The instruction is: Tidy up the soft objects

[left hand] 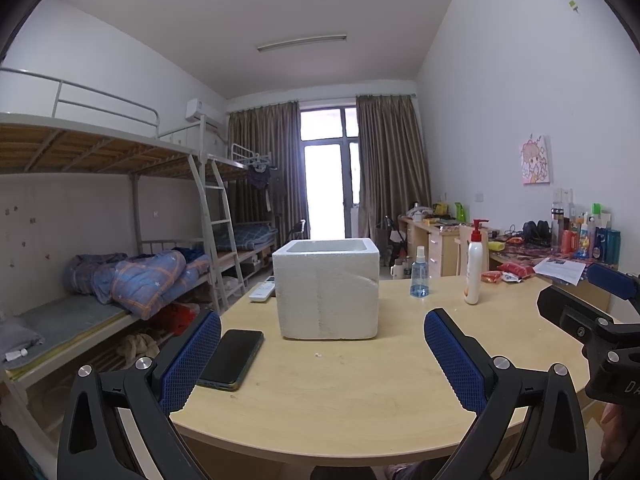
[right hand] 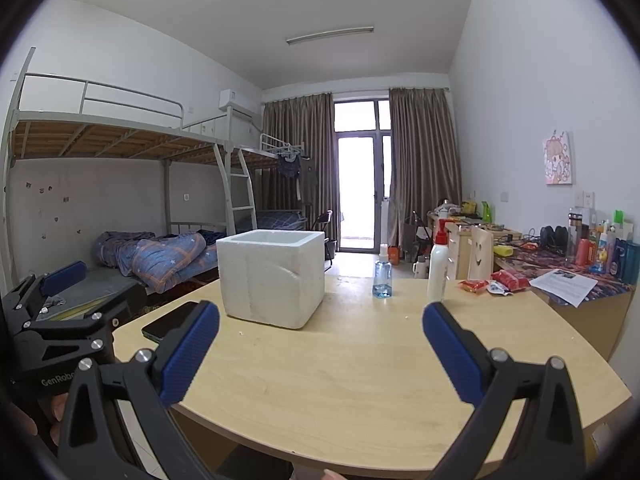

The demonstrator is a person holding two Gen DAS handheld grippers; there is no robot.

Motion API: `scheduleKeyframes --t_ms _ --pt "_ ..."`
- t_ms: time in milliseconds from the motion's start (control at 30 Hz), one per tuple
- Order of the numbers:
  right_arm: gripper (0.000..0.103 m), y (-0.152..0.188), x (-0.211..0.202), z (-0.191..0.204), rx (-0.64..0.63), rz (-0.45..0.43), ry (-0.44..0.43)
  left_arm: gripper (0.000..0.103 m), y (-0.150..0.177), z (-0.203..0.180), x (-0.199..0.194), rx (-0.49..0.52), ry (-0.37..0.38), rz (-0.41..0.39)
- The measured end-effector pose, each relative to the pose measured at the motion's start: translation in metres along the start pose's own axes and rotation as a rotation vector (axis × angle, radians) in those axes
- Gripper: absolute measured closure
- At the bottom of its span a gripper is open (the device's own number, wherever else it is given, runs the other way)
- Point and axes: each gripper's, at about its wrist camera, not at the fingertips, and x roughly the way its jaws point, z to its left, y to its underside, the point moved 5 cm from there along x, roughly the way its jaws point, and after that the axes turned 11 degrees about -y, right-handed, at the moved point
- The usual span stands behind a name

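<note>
on the tabletop [left hand: 360,392]: pale wood-grain laminate with a curved near edge, smooth and matte.
foam box [left hand: 326,290]: white, blocky and open-topped, its walls thick and grainy, with a dent on the right face; it stood upright near the middle, beyond both pairs of tongs.
soft objects: none lay on the tabletop; the only soft thing in view was a rumpled blue checked quilt [left hand: 148,282] on the lower bunk, well apart from the box.
left tongs [left hand: 322,360]: apart, black frame with blue cross-hatched rubber pads, holding nothing, low over the near edge.
right tongs [right hand: 320,354]: apart likewise, same blue textured pads, holding nothing.
phone [left hand: 232,358]: flat glossy black slab, just left of the box.
spray bottle [left hand: 419,272]: clear blue plastic, upright.
pump bottle [left hand: 475,264]: white, slender, red pump, upright beside the spray bottle.
remote [left hand: 262,291]: white, behind the box's left corner.
</note>
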Motion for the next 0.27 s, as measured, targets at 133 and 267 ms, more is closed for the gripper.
scheduleKeyframes --t_ms 133,267 --pt "0.0 -0.0002 0.0005 -0.0006 0.003 0.001 0.003 0.001 0.0001 -0.0002 0.0003 -0.002 0.002 0.002" --pt "0.0 0.0001 -0.0007 -0.0009 0.006 -0.005 0.0 0.001 0.0013 -0.0001 -0.0005 0.001 0.007 0.001"
